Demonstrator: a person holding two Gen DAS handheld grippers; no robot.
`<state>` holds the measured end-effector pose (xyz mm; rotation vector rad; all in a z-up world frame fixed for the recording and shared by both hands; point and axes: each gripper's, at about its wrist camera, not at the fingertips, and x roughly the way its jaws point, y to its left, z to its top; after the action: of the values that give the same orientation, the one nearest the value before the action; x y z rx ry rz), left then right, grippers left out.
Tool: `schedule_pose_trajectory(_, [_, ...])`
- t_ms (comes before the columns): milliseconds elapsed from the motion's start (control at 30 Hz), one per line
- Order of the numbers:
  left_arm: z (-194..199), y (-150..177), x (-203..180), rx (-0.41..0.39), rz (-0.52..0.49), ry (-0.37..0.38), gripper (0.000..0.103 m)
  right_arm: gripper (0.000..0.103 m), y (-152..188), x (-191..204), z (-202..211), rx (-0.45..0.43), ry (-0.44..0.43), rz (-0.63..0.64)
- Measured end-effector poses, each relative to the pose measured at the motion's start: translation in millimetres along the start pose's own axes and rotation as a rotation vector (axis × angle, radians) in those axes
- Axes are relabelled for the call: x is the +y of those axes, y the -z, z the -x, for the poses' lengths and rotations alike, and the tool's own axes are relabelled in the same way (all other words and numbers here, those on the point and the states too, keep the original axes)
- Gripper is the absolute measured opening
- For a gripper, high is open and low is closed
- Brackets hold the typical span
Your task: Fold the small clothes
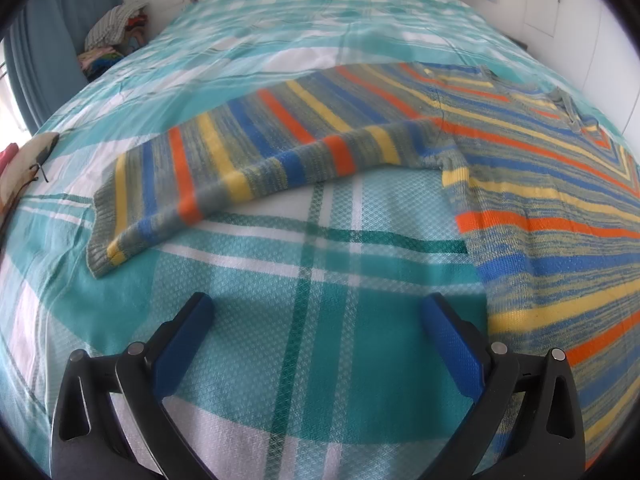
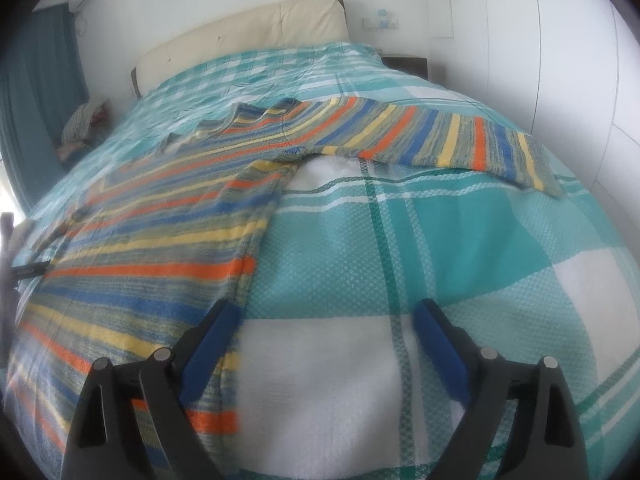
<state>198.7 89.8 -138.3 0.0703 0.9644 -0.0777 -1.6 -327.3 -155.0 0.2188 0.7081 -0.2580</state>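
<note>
A striped knit sweater (image 1: 560,216) in blue, orange, yellow and grey lies flat on the bed. In the left wrist view its body fills the right side and one sleeve (image 1: 224,160) stretches out to the left. My left gripper (image 1: 316,312) is open and empty over bare bedspread, just left of the sweater's body. In the right wrist view the sweater (image 2: 152,232) lies at the left and its other sleeve (image 2: 432,136) stretches right. My right gripper (image 2: 326,316) is open and empty, its left finger (image 2: 212,344) over the sweater's right edge.
The bed has a teal, white and green plaid bedspread (image 1: 320,264) and a cream headboard (image 2: 248,28). A pile of clothes (image 1: 116,36) sits beside the bed at the far left. A blue curtain (image 1: 44,28) hangs left. White walls and cupboards (image 2: 560,60) stand right.
</note>
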Motion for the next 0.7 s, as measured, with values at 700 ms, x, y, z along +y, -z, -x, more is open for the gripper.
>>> schedule_pose_trajectory(700, [0.0, -0.1, -0.1, 0.0, 0.001, 0.0, 0.103, 0.099, -2.4, 6.9, -6.8, 0.014, 0.016, 0.024])
